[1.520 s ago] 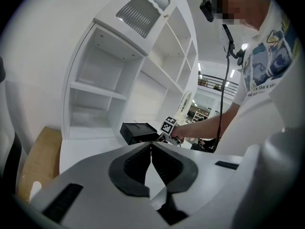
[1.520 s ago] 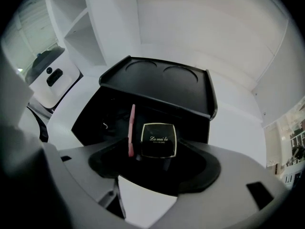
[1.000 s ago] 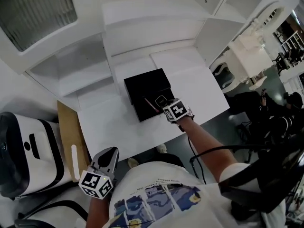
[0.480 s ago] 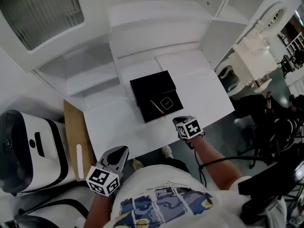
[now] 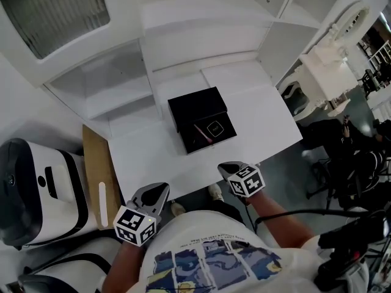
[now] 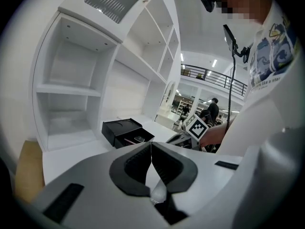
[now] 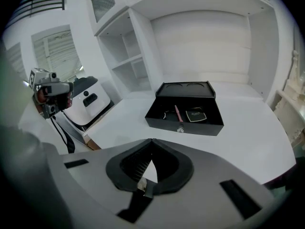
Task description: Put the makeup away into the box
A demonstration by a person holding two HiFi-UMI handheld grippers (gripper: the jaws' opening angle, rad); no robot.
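The black makeup box (image 5: 194, 110) stands open in the middle of the white table (image 5: 263, 124), its lid tipped back. Inside lie a pink stick (image 5: 200, 133) and a black compact (image 5: 215, 129). In the right gripper view, the box (image 7: 185, 122), the stick (image 7: 177, 113) and the compact (image 7: 194, 114) lie straight ahead. My right gripper (image 5: 225, 168) hangs shut and empty at the table's front edge, well short of the box. My left gripper (image 5: 160, 190), also shut and empty, is off the table's front left. In the left gripper view it (image 6: 151, 144) faces the box (image 6: 125, 130).
White open shelving (image 5: 116, 84) rises behind the table. On the floor to the left are a white-and-black appliance (image 5: 36, 194) and a brown cardboard sheet (image 5: 96, 176). White furniture (image 5: 324, 72) stands to the right. The person's torso is close against the front edge.
My right gripper has drawn back from over the box to the table's front edge and shut; the compact now lies in the box. The left gripper has barely shifted.
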